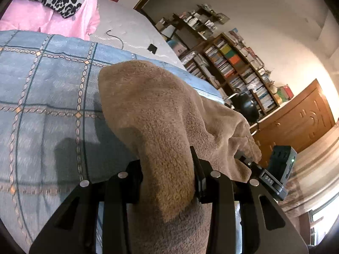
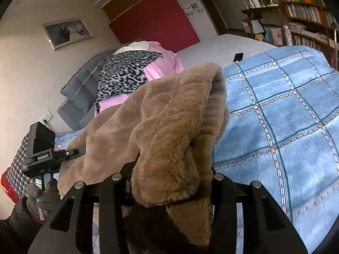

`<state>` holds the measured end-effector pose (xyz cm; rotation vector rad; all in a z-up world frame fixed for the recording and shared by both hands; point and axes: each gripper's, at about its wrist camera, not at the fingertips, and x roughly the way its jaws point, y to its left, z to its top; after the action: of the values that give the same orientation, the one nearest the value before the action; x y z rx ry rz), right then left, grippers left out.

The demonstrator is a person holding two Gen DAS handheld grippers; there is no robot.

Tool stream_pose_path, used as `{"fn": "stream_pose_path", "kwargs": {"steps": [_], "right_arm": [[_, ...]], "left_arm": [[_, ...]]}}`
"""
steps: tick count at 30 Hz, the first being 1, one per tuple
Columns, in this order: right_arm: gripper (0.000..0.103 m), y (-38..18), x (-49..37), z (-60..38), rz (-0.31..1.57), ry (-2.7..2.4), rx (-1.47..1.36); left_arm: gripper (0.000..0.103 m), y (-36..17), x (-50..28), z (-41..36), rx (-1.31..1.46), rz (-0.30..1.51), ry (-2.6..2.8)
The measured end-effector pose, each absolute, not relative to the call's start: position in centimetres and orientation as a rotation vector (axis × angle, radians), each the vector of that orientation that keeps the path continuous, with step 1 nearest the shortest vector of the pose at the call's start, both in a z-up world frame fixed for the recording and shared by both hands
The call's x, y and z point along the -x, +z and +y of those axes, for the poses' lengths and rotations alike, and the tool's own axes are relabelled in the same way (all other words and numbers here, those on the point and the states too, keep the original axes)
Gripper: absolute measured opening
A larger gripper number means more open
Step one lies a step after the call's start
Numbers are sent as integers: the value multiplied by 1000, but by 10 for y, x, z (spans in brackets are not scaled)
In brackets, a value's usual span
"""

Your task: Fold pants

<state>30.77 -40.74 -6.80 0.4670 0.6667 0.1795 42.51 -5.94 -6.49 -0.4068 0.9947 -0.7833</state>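
Brown fleece pants [image 1: 161, 110] hang bunched in the air above the bed, held up at two places. My left gripper [image 1: 167, 169] is shut on one thick fold, and the fabric fills the gap between its fingers and hides the tips. In the right wrist view my right gripper [image 2: 171, 173] is shut on another bunch of the same pants [image 2: 169, 116], which drape over its fingers. The fleece spans between the two tools. The right tool's housing [image 1: 279, 165] shows beside the cloth, and the left tool's housing [image 2: 42, 148] sits in a gloved hand [image 2: 42, 196].
Under the pants lies a blue checked bedspread [image 2: 275, 116]. Pink and leopard-print clothes [image 2: 131, 74] pile up at the head of the bed near grey pillows [image 2: 84, 84]. A small black object [image 1: 152, 48] lies on the white mattress. Bookshelves [image 1: 233, 69] and a wooden cabinet [image 1: 296, 120] stand beyond the bed.
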Motion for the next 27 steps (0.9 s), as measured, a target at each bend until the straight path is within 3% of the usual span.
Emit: {"fn": "stream_pose_path", "kwargs": {"steps": [7, 8, 12, 15, 21, 23, 24, 27], "right_arm": [[43, -109, -342, -426, 749, 156, -458], [44, -115, -344, -429, 763, 152, -463], [66, -133, -335, -445, 812, 113, -504], [72, -130, -319, -456, 801, 75, -528], [72, -100, -284, -472, 714, 15, -587], [66, -92, -280, -473, 708, 18, -626], [57, -91, -281, -472, 720, 20, -636], [54, -96, -290, -463, 788, 1, -634]], "left_arm": [[38, -115, -445, -78, 346, 1050, -742], [42, -121, -444, -78, 337, 1049, -740], [57, -136, -440, -75, 326, 1064, -720], [59, -136, -437, -73, 301, 1057, -700], [59, -109, -419, -66, 255, 1007, -641], [60, -99, -410, -61, 255, 985, -631], [60, -95, -406, -59, 257, 978, -628], [61, -87, -396, -57, 249, 966, -621]]}}
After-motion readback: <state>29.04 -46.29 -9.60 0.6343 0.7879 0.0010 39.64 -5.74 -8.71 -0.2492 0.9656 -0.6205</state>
